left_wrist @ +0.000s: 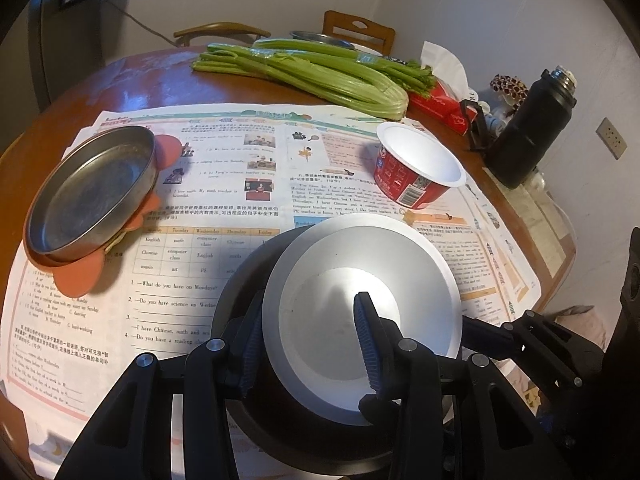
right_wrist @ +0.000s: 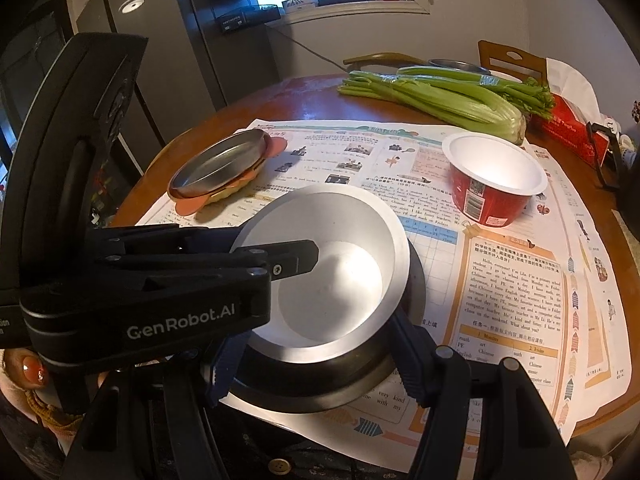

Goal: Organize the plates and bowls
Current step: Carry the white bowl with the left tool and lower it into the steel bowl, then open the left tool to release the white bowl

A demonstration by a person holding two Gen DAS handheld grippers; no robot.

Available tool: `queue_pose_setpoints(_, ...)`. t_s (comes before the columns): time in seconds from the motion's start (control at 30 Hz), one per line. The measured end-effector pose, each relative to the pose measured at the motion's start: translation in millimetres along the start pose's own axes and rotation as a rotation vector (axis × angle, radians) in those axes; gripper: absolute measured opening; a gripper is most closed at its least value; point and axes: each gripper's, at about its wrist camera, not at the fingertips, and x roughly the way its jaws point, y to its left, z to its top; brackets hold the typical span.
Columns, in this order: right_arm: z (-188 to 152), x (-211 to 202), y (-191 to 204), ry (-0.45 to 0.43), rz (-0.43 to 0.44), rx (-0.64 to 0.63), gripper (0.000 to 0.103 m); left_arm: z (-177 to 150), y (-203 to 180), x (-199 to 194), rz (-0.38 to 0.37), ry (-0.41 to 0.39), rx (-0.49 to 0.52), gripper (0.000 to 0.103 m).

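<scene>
At the far left of the table (left_wrist: 120,80) a shallow steel dish (left_wrist: 92,192) sits tilted on an orange flower-shaped mat (left_wrist: 80,276), over the spread-out school worksheets (left_wrist: 224,168). Nearer the front, the left gripper (left_wrist: 308,344) has its 2 fingers pinched across the rim of a white bowl (left_wrist: 360,280), 1 pad inside and 1 outside, so it is gripping that wall. The bowl rests inside a wider black bowl (right_wrist: 412,320), and the right gripper (right_wrist: 316,364) straddles that dark one with its blue pads against the outer sides, apparently clamped on it. Further right stands an empty red paper cup bowl (left_wrist: 416,172), with celery (left_wrist: 312,68) behind it and a black flask (left_wrist: 532,128) at the edge. The white bowl looks light, stiff and glossy, likely slippery under rubber pads; a rim pinch seems the sensible hold, kept level. The black bowl looks heavier, better taken across its width. The steel dish would probably slide on its mat, so take its raised lip.
</scene>
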Motion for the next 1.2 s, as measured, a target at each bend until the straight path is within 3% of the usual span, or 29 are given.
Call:
queue_pose_setpoints(0.87, 3, -14, -5, -0.040, -0.033, -0.001, 0.067, -2, 15, -18, -0.017, -0.039, -0.044, 0.045)
queue_pose_setpoints(1.2, 4, -27, -16, -0.084, -0.035, 0.035, 0.067, 3, 15, -34, -0.024, -0.083, -0.041, 0.055)
